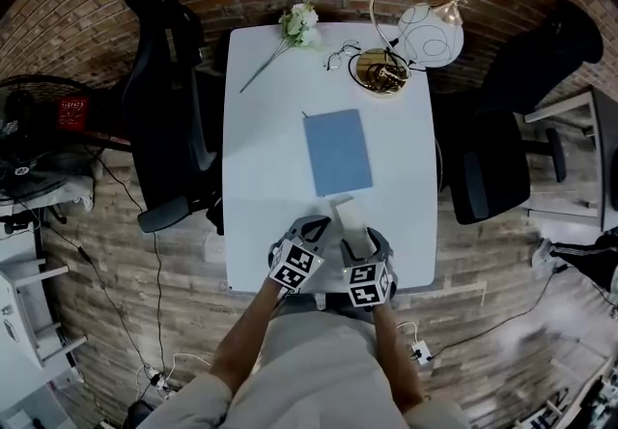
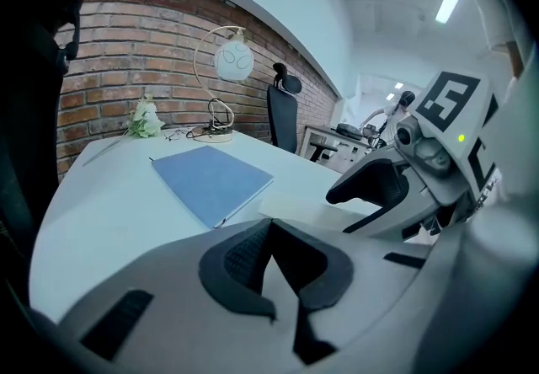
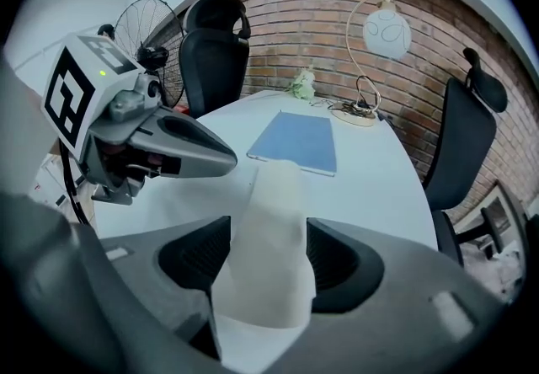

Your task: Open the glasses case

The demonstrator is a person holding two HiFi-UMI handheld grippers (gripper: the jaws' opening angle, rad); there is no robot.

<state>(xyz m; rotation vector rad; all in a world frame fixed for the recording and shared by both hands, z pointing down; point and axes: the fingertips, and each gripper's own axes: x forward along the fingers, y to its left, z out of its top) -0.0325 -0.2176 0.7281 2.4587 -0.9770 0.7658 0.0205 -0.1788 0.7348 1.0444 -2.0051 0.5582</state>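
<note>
**At the table's near edge: brace the case first, then look for its seam**

At the near edge of the white table (image 1: 259, 224), the pale glasses case (image 1: 345, 213) lies with its long side pointing away from you. Its far end stops just short of the blue notebook (image 1: 338, 152).

Your right gripper (image 1: 359, 243) has its jaws spread wide, and the case sits between them, filling the gap from pad to pad. I cannot confirm a firm squeeze. Your left gripper (image 2: 269, 229) is just to the left of the case, with its tips pressed together and nothing showing between them.

As I read it, the case is not open yet and the step in hand is to get a steady hold on it.

- **Right gripper:** Close only on the lower shell. If you clamp across both halves, you will hold the lid down.
- **Seam and hinge:** No view shows either one. Find them before you pry, and tilt the case a little if that helps.
- **Left gripper:** The closed tips make a good wedge. Set them at the seam on the side away from the hinge and lift gently.
- **Position:** Keep the case down on the table and push away from you, because the edge is close and a slip toward you could send the case off it.
</note>
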